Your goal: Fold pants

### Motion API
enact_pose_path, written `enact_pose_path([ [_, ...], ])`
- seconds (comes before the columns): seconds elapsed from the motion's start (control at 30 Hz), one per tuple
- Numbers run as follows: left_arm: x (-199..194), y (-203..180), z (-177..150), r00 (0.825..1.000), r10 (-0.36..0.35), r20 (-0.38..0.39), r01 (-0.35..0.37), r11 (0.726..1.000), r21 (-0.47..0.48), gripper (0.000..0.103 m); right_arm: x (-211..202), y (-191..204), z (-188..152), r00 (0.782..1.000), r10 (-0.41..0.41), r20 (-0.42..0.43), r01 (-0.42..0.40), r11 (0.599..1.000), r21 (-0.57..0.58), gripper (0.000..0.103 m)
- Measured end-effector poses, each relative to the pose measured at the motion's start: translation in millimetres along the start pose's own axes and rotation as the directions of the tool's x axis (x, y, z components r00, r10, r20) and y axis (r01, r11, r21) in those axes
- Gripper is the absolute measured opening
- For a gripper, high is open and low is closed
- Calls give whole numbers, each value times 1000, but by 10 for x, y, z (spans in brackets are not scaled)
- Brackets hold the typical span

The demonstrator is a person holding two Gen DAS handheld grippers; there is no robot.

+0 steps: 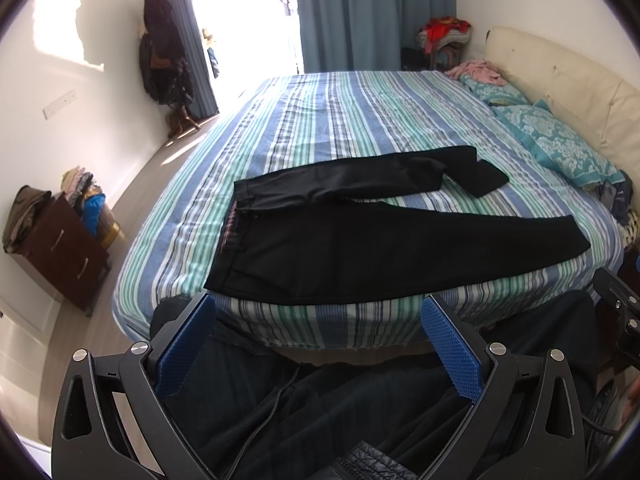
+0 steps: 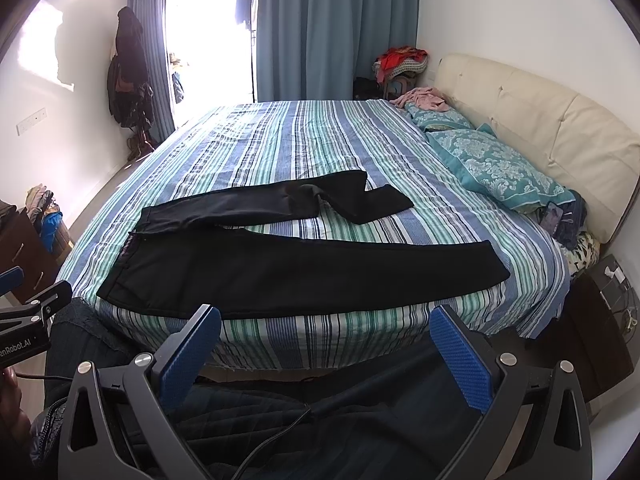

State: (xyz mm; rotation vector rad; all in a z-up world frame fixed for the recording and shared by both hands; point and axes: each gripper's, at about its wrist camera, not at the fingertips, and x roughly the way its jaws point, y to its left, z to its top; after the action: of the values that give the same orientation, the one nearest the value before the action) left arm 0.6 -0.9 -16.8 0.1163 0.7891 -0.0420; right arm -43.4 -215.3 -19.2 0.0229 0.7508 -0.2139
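Holding both tools open short of the bed

Looking along my left tool, I see its two blue pads spread wide with nothing between them, hanging in front of the near edge of the bed. My right tool is the same: pads wide apart, gripping nothing, held just off the mattress edge.

The black pants lie flat on the striped sheet, close to the near edge of the bed. The waistband is toward the left and the legs run off to the right. The nearer leg is stretched out straight. The farther leg is splayed away from it, leaving a wedge of sheet between them, and its lower end is bent over at an angle. Neither tool touches the cloth.

Two teal patterned pillows sit against the cream headboard on the right. A dark wooden dresser stands by the left wall, and blue curtains hang beside the bright window beyond the bed.
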Motion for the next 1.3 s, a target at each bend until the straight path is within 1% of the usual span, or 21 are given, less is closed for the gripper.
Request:
enact_pose_path([
  [0.4,14,5,-79,1000,1,-1,-1,1000,-2,102,18,6,3,1000,-9,-1,9,1000,-1,103],
  [0.6,6,-7,-27,1000,2,-7,-2,1000,12,102,51,-10,-21,1000,-16,-6,16,1000,0,103],
  [1.3,4,-11,-13,1000,2,-9,-2,1000,13,102,39,1,-29,1000,-18,-11,18,1000,-3,103],
])
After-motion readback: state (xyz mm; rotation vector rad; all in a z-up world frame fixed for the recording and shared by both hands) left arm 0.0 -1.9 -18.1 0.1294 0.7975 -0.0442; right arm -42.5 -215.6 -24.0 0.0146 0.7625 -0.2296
